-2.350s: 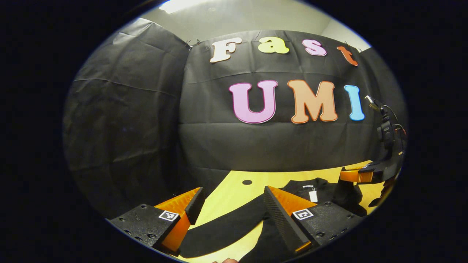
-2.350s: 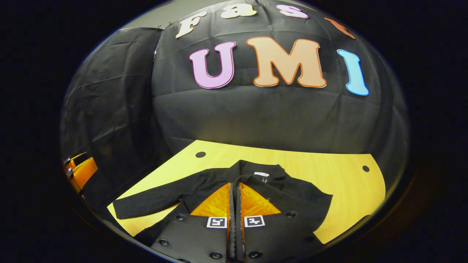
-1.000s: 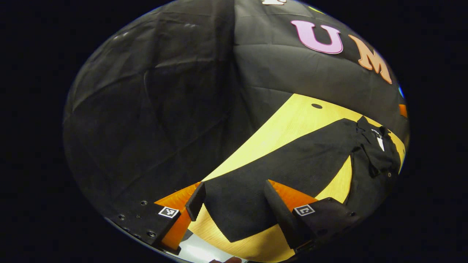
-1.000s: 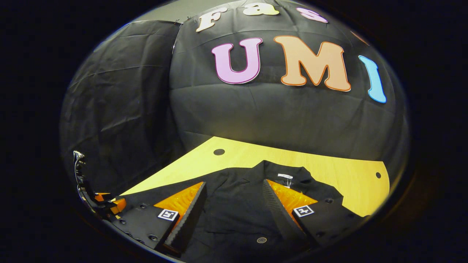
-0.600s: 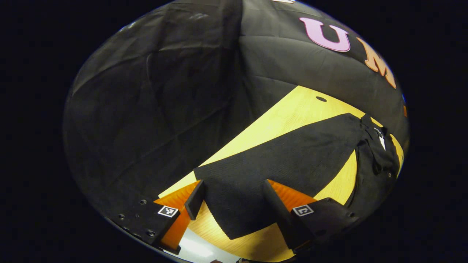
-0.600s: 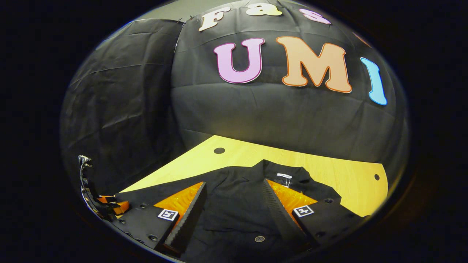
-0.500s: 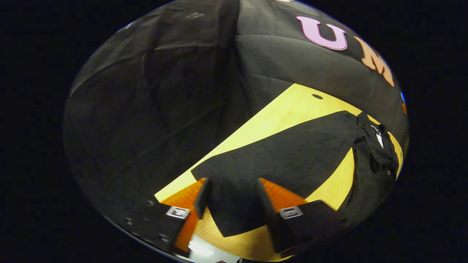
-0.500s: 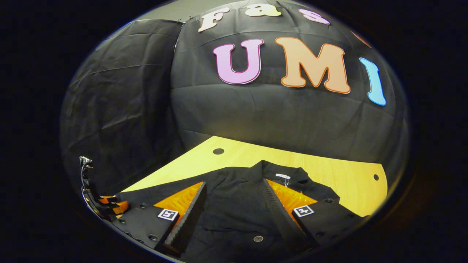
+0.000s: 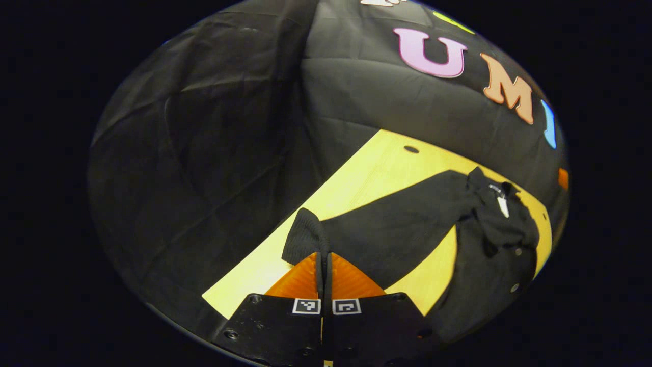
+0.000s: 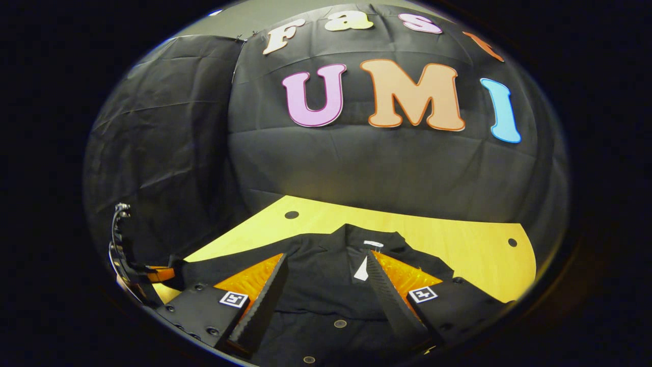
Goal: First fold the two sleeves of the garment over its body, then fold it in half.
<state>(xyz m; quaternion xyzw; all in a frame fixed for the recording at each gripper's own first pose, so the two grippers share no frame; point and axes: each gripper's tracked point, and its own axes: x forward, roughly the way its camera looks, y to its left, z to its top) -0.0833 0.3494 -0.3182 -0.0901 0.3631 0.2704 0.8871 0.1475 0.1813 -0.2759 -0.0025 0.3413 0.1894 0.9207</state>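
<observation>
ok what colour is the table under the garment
Yellow wood-grain table, clearest in the right gripper view.

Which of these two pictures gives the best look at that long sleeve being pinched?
The left gripper view: the left gripper is shut on the cuff of the sleeve, which stretches across the table. The right gripper view shows that cuff at its far left edge, beside the other gripper.
</observation>
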